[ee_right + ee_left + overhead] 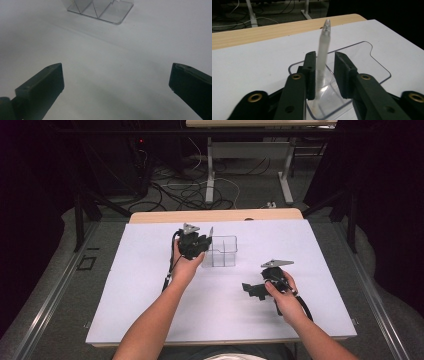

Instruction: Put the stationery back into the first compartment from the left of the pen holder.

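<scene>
A clear plastic organiser (223, 252) with dividers stands on the white sheet near the table's middle. A frosted, translucent pen (323, 45) stands upright with its lower end inside one compartment of the organiser (364, 60). My left gripper (324, 65) straddles the pen: the pen rests against one jaw and a small gap shows at the other, so the jaws are open. In the high view the left gripper (202, 243) is at the organiser's left edge, with the pen (210, 233) sticking up beside it. My right gripper (253, 290) hovers low over the sheet, wide open and holding nothing (116, 80).
The white sheet (150, 285) covers most of the wooden table (165, 216). In the right gripper view the organiser (105, 11) lies ahead, at the top. Table legs and loose cables (185, 190) sit on the floor beyond the far edge.
</scene>
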`<action>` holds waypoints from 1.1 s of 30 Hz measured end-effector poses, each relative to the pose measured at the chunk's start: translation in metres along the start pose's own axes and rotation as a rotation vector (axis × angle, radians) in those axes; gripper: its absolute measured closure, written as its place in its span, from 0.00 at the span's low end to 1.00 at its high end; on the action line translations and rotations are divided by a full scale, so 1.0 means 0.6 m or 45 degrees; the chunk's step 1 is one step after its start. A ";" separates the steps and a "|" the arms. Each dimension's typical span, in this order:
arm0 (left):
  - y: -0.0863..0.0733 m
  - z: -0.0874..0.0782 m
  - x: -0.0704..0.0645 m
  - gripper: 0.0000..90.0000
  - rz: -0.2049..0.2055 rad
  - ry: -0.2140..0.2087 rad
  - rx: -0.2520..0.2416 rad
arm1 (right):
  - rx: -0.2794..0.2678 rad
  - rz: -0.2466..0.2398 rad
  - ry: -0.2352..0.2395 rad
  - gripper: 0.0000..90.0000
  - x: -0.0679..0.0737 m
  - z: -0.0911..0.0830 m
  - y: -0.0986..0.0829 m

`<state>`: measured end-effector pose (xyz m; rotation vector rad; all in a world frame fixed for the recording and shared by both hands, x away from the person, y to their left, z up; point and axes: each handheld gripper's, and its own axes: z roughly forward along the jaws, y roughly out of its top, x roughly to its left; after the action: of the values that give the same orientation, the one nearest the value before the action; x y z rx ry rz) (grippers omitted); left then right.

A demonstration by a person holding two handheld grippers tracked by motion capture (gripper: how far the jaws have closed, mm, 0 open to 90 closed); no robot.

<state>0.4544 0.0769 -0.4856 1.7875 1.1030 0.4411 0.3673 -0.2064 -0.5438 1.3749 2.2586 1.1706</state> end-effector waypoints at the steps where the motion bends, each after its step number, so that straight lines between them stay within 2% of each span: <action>1: -0.001 -0.004 0.000 0.77 0.004 -0.001 -0.007 | 0.002 0.009 0.002 0.00 0.001 0.000 0.000; 4: -0.002 -0.016 0.002 0.70 -0.001 -0.022 -0.036 | 0.006 0.008 0.000 0.00 0.001 0.000 0.000; 7: -0.003 -0.030 0.004 0.59 -0.014 -0.049 -0.026 | -0.001 0.003 0.000 0.00 0.000 0.001 0.000; 11: -0.007 -0.050 0.005 0.54 -0.023 -0.080 -0.028 | 0.000 -0.001 0.000 0.00 0.000 0.001 0.001; 12: -0.008 -0.055 0.004 0.50 -0.024 -0.091 -0.028 | 0.003 0.001 -0.004 0.00 0.001 0.001 0.001; 16: -0.016 -0.075 0.006 0.46 0.013 -0.101 -0.041 | 0.004 0.001 -0.006 0.00 0.001 0.001 0.001; 17: -0.017 -0.080 0.007 0.42 0.015 -0.112 -0.042 | -0.022 0.001 0.000 0.00 0.001 0.003 0.000; 19: -0.021 -0.091 0.007 0.39 0.024 -0.116 -0.074 | 0.003 0.001 -0.008 0.00 0.001 0.001 0.001; 22: -0.026 -0.104 0.006 0.32 -0.019 -0.144 -0.070 | 0.003 -0.011 -0.012 0.00 0.001 0.001 0.001; 25: -0.033 -0.119 0.008 0.31 -0.009 -0.170 -0.075 | 0.008 0.005 -0.011 0.00 0.002 0.001 0.000; 29: -0.041 -0.136 0.009 0.28 -0.025 -0.205 -0.101 | 0.009 0.007 -0.010 0.00 0.002 0.001 0.000; 30: -0.046 -0.145 0.012 0.26 -0.058 -0.220 -0.107 | 0.008 0.005 -0.010 0.00 0.002 0.001 0.000; 31: -0.046 -0.145 0.012 0.25 -0.058 -0.220 -0.107 | 0.004 -0.004 -0.013 0.00 0.002 0.001 0.000; 33: -0.052 -0.152 0.017 0.22 -0.101 -0.238 -0.092 | 0.004 -0.001 -0.011 0.00 0.002 0.002 0.000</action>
<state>0.3812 0.1382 -0.4703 1.6786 1.0103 0.2572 0.3674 -0.2049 -0.5443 1.3779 2.2555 1.1591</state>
